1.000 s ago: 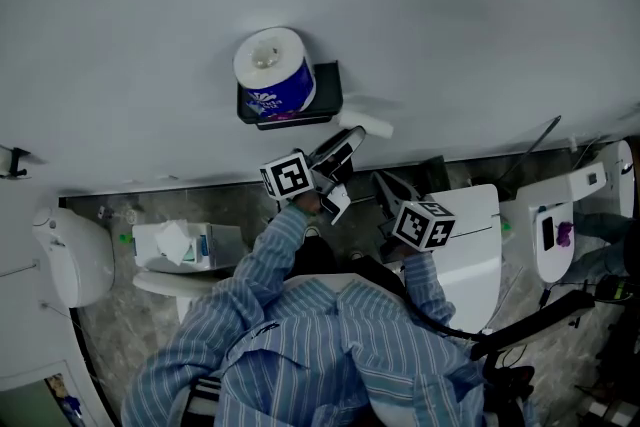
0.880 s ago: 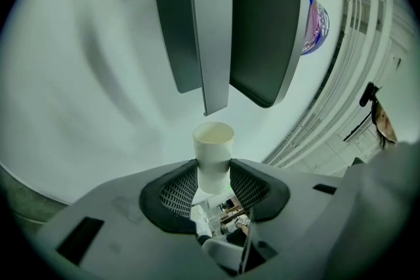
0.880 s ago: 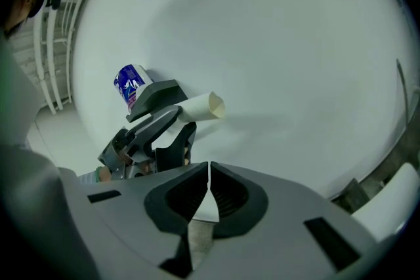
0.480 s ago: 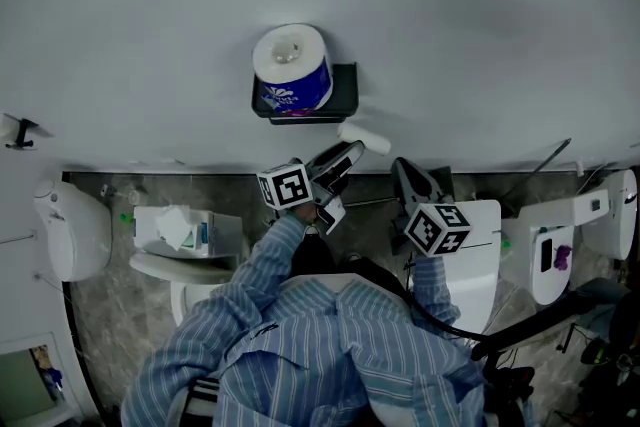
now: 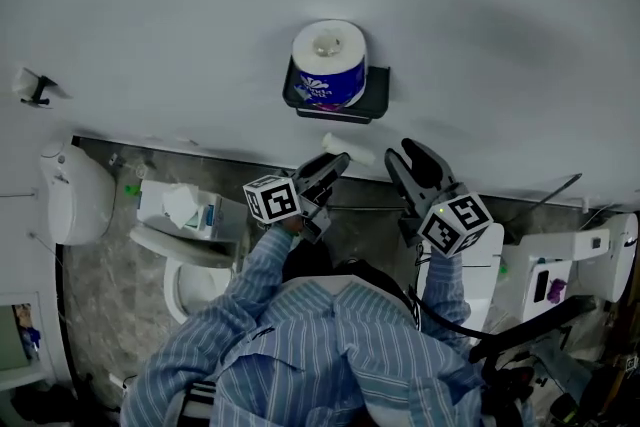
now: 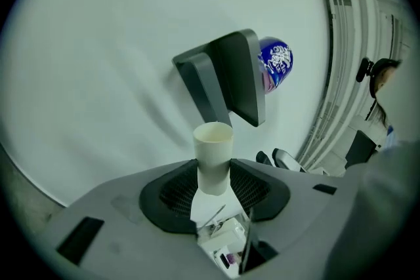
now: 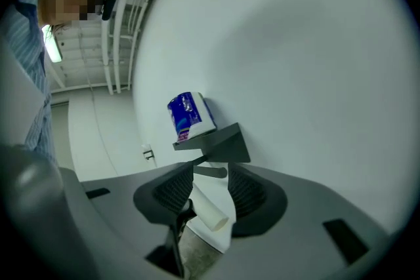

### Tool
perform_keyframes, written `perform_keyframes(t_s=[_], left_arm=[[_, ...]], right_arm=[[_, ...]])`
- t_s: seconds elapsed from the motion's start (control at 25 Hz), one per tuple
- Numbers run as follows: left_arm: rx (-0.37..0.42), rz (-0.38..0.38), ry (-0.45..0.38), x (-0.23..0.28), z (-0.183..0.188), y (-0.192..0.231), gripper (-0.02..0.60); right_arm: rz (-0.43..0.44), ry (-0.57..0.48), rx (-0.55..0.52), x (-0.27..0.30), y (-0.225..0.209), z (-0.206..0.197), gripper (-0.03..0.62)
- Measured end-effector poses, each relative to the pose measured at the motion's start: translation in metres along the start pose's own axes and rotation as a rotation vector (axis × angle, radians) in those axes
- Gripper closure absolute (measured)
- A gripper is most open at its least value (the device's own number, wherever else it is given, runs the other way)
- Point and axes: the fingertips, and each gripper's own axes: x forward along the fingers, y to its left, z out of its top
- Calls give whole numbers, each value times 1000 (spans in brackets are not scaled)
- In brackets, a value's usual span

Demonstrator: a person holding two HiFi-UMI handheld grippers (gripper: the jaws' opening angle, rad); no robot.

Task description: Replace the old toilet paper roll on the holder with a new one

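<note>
At centre, we hold the bare tube [image 5: 348,149] clamped in the left gripper [image 5: 335,162], clear of the holder [image 5: 378,90] above so its bar [image 7: 210,172] stands free, while the right gripper [image 5: 418,155], jaws just opened and empty, faces the new roll [image 5: 329,65] parked atop the holder, upper centre.

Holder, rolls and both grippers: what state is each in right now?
cardboard tube: off the holder bar, clamped in the left gripper.
left gripper: shut on the cardboard tube.
right gripper: open, jaws have just been opening, nothing gripped.
holder bar: bare.
new roll: wrapped, upright on the shelf.
</note>
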Motion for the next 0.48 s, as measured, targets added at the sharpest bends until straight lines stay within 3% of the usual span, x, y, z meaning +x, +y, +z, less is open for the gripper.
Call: perform_keyframes(t_s=[0.24,0.48], left_arm=[[11,63,-104,-35,17,7,425],[21,114,-205,-71,38,12,425]], right_arm=[[56,22,-112,30,19,19,348],[2,15,-219,53,27,47,293]])
